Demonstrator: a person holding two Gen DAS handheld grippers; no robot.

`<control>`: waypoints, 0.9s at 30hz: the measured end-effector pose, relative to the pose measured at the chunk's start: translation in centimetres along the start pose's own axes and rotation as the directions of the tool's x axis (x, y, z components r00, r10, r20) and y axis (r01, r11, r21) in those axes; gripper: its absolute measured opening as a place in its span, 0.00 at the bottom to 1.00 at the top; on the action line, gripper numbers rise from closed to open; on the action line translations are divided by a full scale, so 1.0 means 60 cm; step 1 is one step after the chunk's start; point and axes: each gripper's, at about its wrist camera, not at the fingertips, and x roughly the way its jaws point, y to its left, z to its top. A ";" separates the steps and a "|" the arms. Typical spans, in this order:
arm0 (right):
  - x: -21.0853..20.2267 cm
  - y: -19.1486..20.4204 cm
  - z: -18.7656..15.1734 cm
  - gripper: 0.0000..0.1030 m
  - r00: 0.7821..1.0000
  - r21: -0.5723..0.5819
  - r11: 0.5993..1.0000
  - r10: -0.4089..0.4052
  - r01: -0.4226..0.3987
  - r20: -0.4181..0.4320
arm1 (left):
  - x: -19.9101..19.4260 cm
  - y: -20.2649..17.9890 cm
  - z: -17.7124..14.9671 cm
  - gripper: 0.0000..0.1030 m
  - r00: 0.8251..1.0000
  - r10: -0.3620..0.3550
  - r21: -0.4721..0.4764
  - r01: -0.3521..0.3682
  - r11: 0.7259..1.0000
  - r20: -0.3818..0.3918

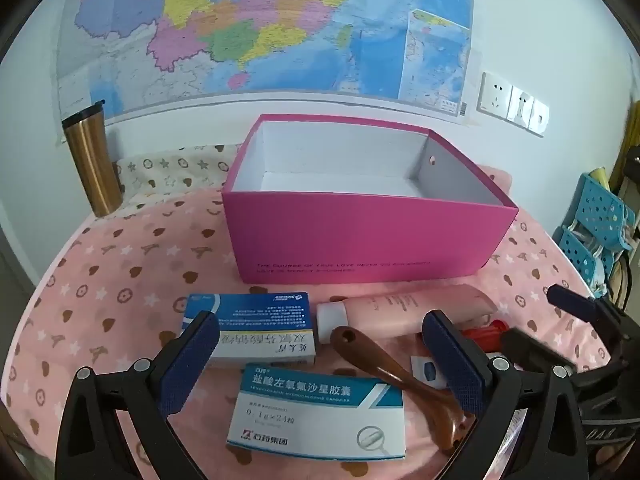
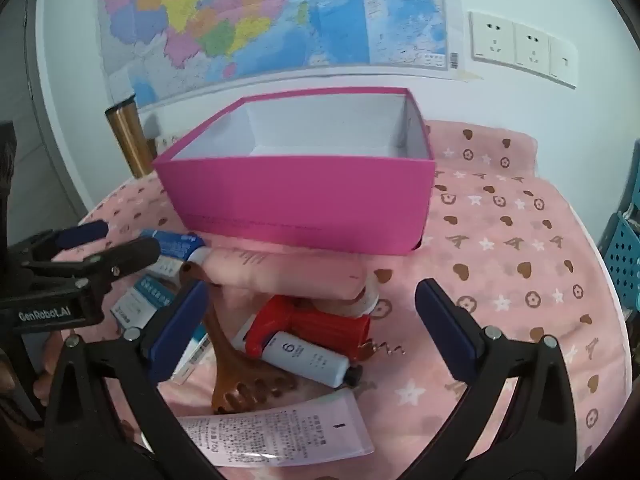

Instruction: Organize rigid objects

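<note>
In the left wrist view, the left gripper (image 1: 320,364) hangs low over the bench (image 1: 100,280), which is draped in a pink patterned cloth; its jaws are spread wide and hold nothing. Between them lie two blue-and-white medicine boxes, the nearer medicine box (image 1: 316,412) flat with its printed face up, the farther medicine box (image 1: 256,324) just behind it. A brown wooden scratcher (image 1: 384,372) lies aslant beside them, its handle end touching a pink tube (image 1: 408,312) with a white cap. Behind these stands an open magenta box (image 1: 360,236), white inside. A gold tumbler (image 1: 90,160) stands at the far left near the wall map (image 1: 248,28).

In the right wrist view, the right gripper (image 2: 312,324) is likewise wide open and empty-handed. Below it the scratcher's toothed head rests near a white tube marked 6 (image 2: 308,358), which leans on a red tool (image 2: 316,326), possibly a corkscrew. A flat pink tube end (image 2: 280,436) lies nearest the camera. The magenta box sits just behind the pile.
</note>
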 end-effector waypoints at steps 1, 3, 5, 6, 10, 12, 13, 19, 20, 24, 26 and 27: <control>-0.001 -0.001 0.000 1.00 1.000 -0.006 1.000 -0.007 0.007 -0.001 | -0.001 0.001 -0.001 1.00 1.000 -0.008 -0.007 0.008 1.000 0.016; -0.005 -0.006 0.001 1.00 1.000 -0.014 1.000 -0.011 0.011 -0.005 | -0.001 -0.002 -0.002 1.00 1.000 0.003 0.004 -0.003 1.000 0.014; -0.015 0.013 -0.008 1.00 0.999 -0.055 0.998 -0.025 0.026 0.026 | -0.002 -0.006 -0.005 1.00 1.000 0.006 0.009 -0.006 1.000 0.013; -0.017 0.018 -0.009 1.00 0.999 -0.058 0.998 -0.022 0.024 0.025 | -0.006 0.005 -0.012 1.00 1.000 0.008 0.006 -0.008 1.000 0.010; -0.003 0.037 -0.009 1.00 1.000 -0.038 0.999 -0.002 0.003 0.011 | -0.008 0.002 -0.018 1.00 1.000 0.012 0.009 -0.012 1.000 0.002; -0.003 0.029 -0.007 1.00 1.000 -0.020 1.000 0.019 -0.018 0.018 | -0.010 0.000 -0.022 1.00 1.000 0.012 0.012 -0.012 1.000 -0.001; -0.003 0.032 -0.008 1.00 1.000 -0.021 1.000 0.017 -0.017 0.018 | -0.011 -0.002 -0.025 1.00 1.000 0.012 0.015 -0.012 1.000 -0.004; -0.002 0.035 -0.010 1.00 1.000 -0.030 0.999 0.022 -0.021 0.009 | 0.002 0.000 -0.010 1.00 1.000 0.013 -0.012 -0.013 1.000 -0.026; -0.002 0.035 -0.011 1.00 1.000 -0.030 0.999 0.024 -0.024 0.013 | 0.002 0.001 -0.009 1.00 1.000 0.010 -0.012 -0.011 1.000 -0.028; -0.003 0.035 -0.008 1.00 0.999 -0.028 0.999 0.032 -0.032 0.011 | 0.002 0.001 -0.010 1.00 1.000 0.008 -0.014 -0.009 1.000 -0.027; -0.003 0.037 -0.008 1.00 0.999 -0.029 0.999 0.033 -0.033 0.008 | 0.002 0.000 -0.011 1.00 1.000 0.009 -0.014 -0.010 1.000 -0.029; -0.003 0.036 -0.009 1.00 0.999 -0.027 0.999 0.035 -0.034 0.008 | 0.001 0.000 -0.012 1.00 1.000 0.009 -0.014 -0.009 1.000 -0.030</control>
